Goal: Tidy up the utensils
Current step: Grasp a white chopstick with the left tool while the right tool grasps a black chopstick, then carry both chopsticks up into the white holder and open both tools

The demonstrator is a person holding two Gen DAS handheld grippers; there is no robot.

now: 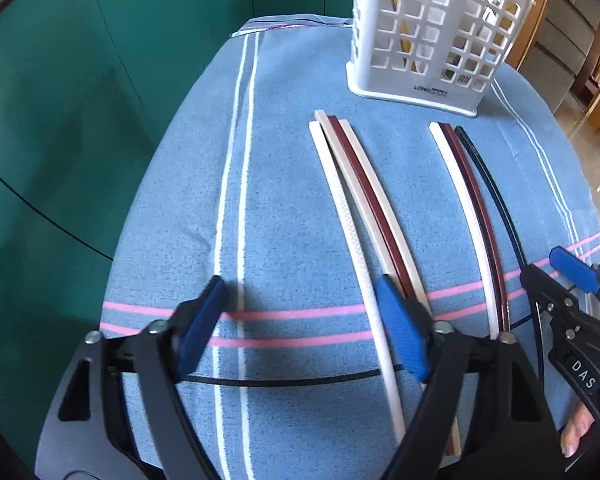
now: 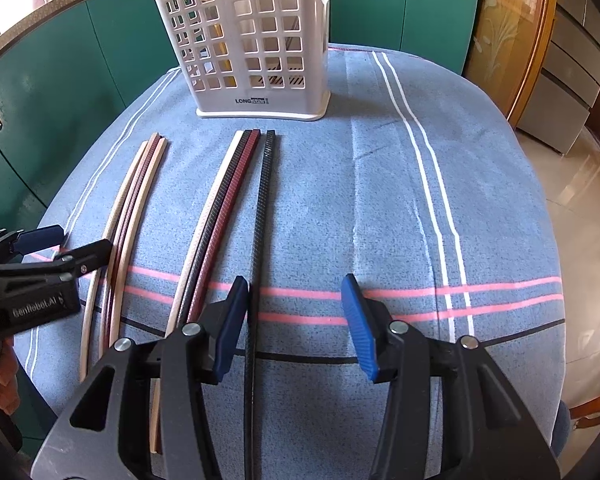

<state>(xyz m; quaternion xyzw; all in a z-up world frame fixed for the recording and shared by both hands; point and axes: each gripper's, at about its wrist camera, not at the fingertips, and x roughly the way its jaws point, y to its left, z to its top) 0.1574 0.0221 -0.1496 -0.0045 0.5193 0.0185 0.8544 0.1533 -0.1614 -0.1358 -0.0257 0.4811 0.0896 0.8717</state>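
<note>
Blue-padded left gripper [image 1: 304, 320] and right gripper [image 2: 296, 320] hover level, fingers spread.

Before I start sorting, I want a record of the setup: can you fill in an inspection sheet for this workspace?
Surface: table under a blue striped cloth.
Job's things: white basket upright at the far end; chopsticks lying flat in two bundles, left bundle, right bundle, with one black chopstick apart.
Clutter: nothing seen.
Grippers: left gripper open, empty; right gripper open, empty.
Cables: nothing seen.
Surroundings: green cabinets, wooden door.
</note>
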